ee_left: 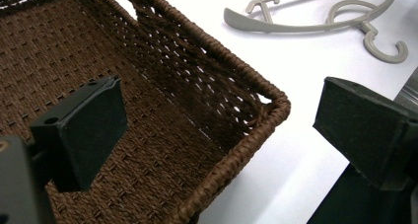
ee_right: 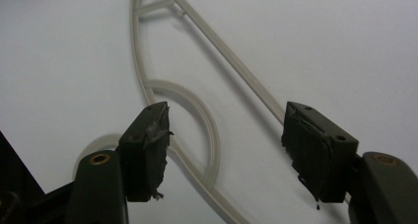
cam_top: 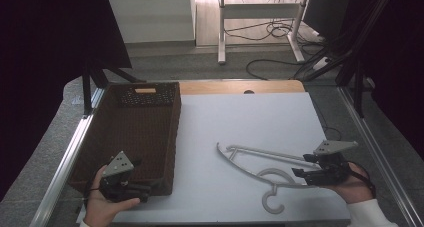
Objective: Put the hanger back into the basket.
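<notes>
Right gripper (cam_top: pixel 303 168): held in the person's right hand (cam_top: pixel 352 184) at the near right of the table; jaws spread wide with nothing clamped between them.
Right gripper and hanger: in the right gripper view the jaws straddle the hanger's (ee_right: pixel 207 130) curved inner loop and straight bar, and I cannot tell whether either pad touches the plastic.
Left gripper (cam_top: pixel 150 188): in the left hand (cam_top: pixel 102 207) at the near left, jaws wide apart and empty; one sits over the basket's inside, the other outside its near corner, so they flank the rim.
Count: two grippers, one hanger, one basket.
Hanger (cam_top: pixel 260 164): pale grey plastic, lying flat on the white tabletop (cam_top: pixel 240 122), its hook pointing toward the near edge, its right end at the right gripper, well apart from the left one.
Basket (cam_top: pixel 172 132): dark brown woven, rectangular, standing along the table's left side, just beside the hanger's left tip but apart from it.
</notes>
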Motion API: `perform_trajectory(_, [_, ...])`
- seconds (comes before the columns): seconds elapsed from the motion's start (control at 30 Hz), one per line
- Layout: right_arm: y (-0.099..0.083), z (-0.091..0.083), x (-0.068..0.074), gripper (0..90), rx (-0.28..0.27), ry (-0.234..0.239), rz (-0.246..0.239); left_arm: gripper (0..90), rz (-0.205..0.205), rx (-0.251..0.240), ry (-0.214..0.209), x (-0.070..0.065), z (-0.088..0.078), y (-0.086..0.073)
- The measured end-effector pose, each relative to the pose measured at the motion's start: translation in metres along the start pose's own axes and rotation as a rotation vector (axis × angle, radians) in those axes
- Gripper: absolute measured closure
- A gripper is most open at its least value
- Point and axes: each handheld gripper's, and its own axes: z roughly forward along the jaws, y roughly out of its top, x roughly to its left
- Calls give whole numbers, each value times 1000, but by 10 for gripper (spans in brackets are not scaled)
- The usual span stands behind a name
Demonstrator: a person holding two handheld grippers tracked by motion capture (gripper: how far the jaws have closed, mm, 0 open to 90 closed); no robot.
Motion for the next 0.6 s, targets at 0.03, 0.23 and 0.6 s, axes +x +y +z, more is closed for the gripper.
perform_trajectory(0.03, [-2,4,0,362,28,3,-6,57,-1,0,1,1,0,0])
perform_trajectory(0.23, [-3,25,5,404,131,-11,-59,59,-6,-6,5,1,-2,-2])
perform_trajectory(0.6, [0,52,5,541,229,-1,-90,58,-11,-6,13,1,-4,-3])
